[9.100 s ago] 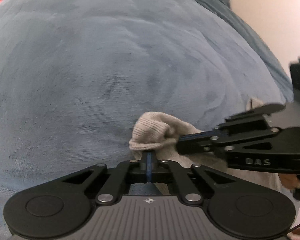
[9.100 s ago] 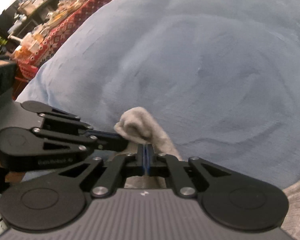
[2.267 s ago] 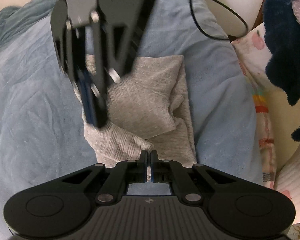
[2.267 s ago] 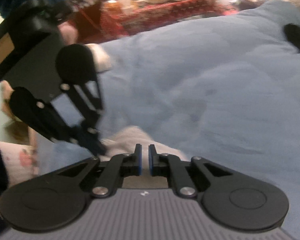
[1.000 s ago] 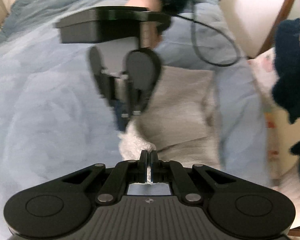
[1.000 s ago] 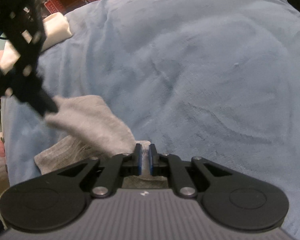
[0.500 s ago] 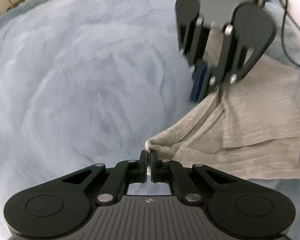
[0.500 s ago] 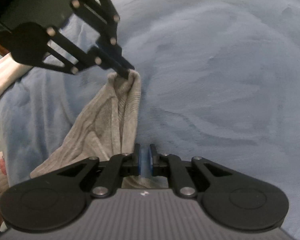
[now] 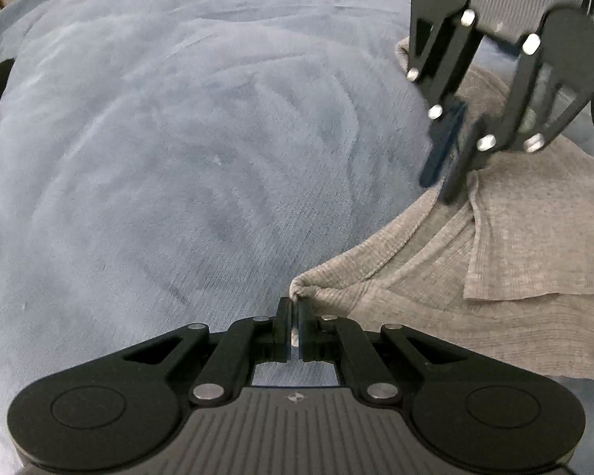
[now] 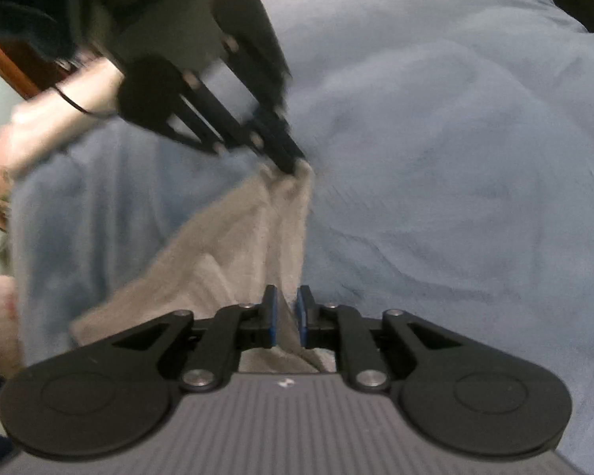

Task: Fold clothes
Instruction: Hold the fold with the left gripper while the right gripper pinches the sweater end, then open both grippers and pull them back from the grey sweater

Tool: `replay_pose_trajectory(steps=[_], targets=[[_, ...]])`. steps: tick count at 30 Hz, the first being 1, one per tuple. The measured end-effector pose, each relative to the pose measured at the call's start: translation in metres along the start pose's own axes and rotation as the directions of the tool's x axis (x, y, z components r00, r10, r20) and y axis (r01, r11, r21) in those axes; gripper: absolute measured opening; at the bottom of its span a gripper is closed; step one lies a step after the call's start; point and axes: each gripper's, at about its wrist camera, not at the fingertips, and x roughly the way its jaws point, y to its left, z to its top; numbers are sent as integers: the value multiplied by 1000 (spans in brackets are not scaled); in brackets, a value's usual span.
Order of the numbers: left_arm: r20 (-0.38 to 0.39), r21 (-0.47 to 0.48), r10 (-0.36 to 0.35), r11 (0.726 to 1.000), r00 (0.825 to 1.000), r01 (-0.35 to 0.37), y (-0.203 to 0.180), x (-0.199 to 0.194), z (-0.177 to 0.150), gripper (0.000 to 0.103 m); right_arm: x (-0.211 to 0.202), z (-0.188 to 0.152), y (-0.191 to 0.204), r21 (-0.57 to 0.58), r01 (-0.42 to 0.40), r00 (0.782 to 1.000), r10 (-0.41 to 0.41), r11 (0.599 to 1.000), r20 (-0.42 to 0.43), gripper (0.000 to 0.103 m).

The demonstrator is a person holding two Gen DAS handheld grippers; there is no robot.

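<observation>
Grey ribbed garment (image 9: 507, 277) lies on the blue blanket (image 9: 178, 138), partly folded, with one flat layer lapped over another toward the blanket's right side as your left wrist camera sees it. Its near edge is drawn into a taut line between your two grippers.

Your left gripper (image 9: 295, 308): jaws together, clamped on a small bunched corner of the garment. The pinched cloth pokes out just past the fingertips. From the right wrist view the same gripper (image 10: 293, 164) shows blurred, coming in from the upper left, with the cloth (image 10: 233, 245) hanging down from its tips in two long folds.

Your right gripper (image 10: 286, 318): jaws opening, a narrow gap between the blue pads. A ridge of grey cloth stands in that gap; it looks to brush the pads, but you cannot tell from this view how firmly, if at all, they press it. In the left wrist view that gripper (image 9: 449, 162) is at the upper right, pointing steeply down at the garment's far end, fingers slightly parted, tips at the cloth.

The blanket is plush, with swirled nap marks, and covers nearly all of both views. A dark object (image 10: 582, 0) sits at its far right corner in the right wrist view; too little of it shows to name. A black cable (image 10: 75, 107) trails near the left gripper's body.
</observation>
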Motion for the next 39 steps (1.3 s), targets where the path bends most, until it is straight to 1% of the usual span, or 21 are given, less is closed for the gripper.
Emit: replay_pose_trajectory(steps=[2,5,8,12,15,19,21,24,27,29,31,33,35,36,38,39], targets=[[-5,-12,7,1000,1000,-8,0,0,-2,3,5,-6,-7,21,41,999,-41,999,-3,6],[-7,-21,9,1000,1000,-10,-4,0,-2,4,-7,-7,-14,67,63,996,-66,996,52,7],[-9,-43,19,999,1000,-20,-2,-3,-2,6,-30,-8,-22,124,98,990,-110,987,93,7],[0,-77,80,994,997,-80,5,-21,-5,5,-71,-21,-36,204,169,974,-195,964,113,8],[3,-123,127,985,992,-125,16,-38,-10,5,-99,-42,-42,264,210,964,-244,941,101,8],[22,-200,166,967,986,-158,16,-60,-16,5,-119,-71,-24,349,251,951,-298,903,87,8],[33,-219,177,962,984,-166,5,-70,-20,5,-123,-83,-11,391,264,945,-317,882,77,8],[45,-240,189,955,981,-173,-17,-72,-18,5,-122,-95,3,441,282,937,-344,852,67,8],[71,-301,172,943,983,-143,-39,-70,-18,5,-114,-100,8,458,299,926,-370,837,72,8],[83,-344,168,930,982,-130,-54,-65,-13,5,-105,-99,7,443,318,917,-390,838,79,8],[101,-382,161,917,982,-111,-69,-60,-9,5,-89,-97,6,427,349,909,-412,834,62,8],[116,-422,158,901,981,-96,-80,-54,-5,5,-71,-97,-1,436,355,910,-413,827,43,8],[144,-457,142,887,979,-61,-90,-51,2,5,-66,-97,-2,441,357,908,-416,823,42,8],[166,-459,138,887,976,-48,-96,-52,7,5,-68,-96,0,439,355,907,-418,825,50,8],[206,-432,135,901,969,-33,-108,-54,19,5,-76,-93,10,422,344,907,-413,839,83,8],[220,-415,130,909,967,-28,-114,-53,25,5,-77,-92,13,412,334,910,-403,848,93,9]])
